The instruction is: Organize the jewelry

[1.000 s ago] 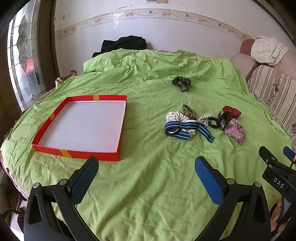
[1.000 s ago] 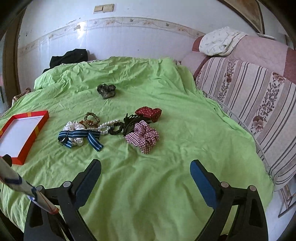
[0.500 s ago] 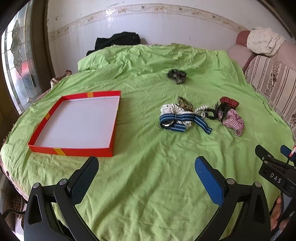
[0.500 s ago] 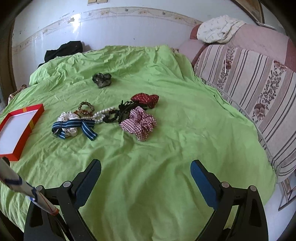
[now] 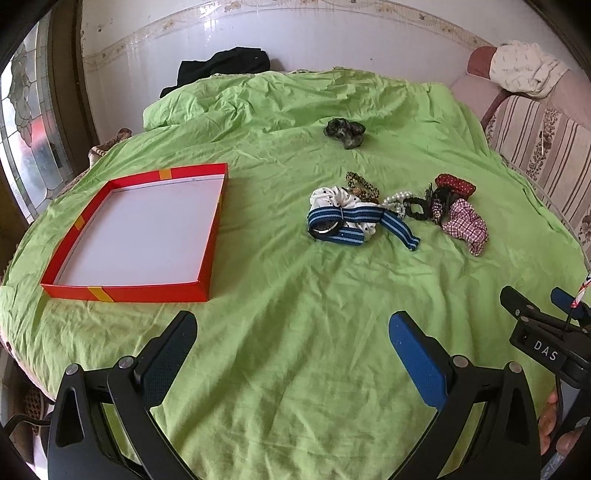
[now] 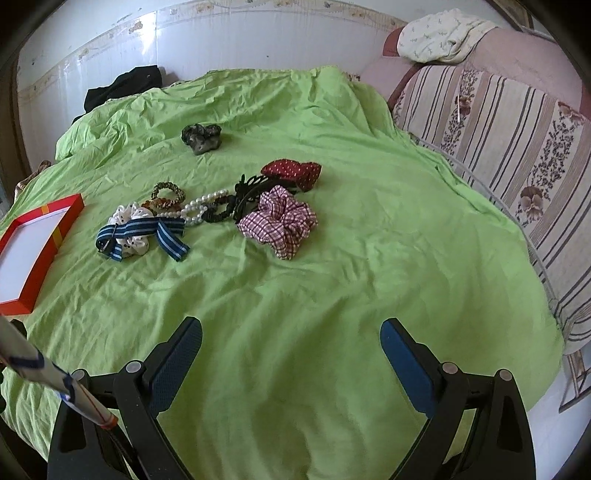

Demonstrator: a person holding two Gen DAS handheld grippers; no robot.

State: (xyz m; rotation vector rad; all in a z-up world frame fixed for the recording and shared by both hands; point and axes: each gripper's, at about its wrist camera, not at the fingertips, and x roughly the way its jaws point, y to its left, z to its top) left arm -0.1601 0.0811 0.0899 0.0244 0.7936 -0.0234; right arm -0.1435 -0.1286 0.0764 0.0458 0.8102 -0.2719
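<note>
A pile of hair accessories and jewelry lies on the green bedspread (image 5: 295,280): a blue striped band (image 5: 354,221) (image 6: 147,229) over a white scrunchie (image 6: 129,214), a pearl bracelet (image 6: 201,210), a black claw clip (image 6: 251,188), a red dotted scrunchie (image 6: 291,171) and a plaid scrunchie (image 6: 280,221) (image 5: 463,225). A dark scrunchie (image 5: 345,131) (image 6: 201,138) lies apart, farther back. An empty red tray (image 5: 92,290) (image 6: 70,218) sits to the left. My left gripper (image 5: 291,347) and right gripper (image 6: 291,347) are open and empty, well short of the pile.
A striped sofa (image 6: 517,147) with a white cloth (image 6: 439,33) on it borders the bed on the right. Black clothing (image 5: 225,66) lies at the bed's far edge by the white wall. A window (image 5: 26,122) is at the left.
Both grippers have moved forward and slightly upward, so the pile and tray sit closer and more central. Both stay open; nothing on the bed has moved.
</note>
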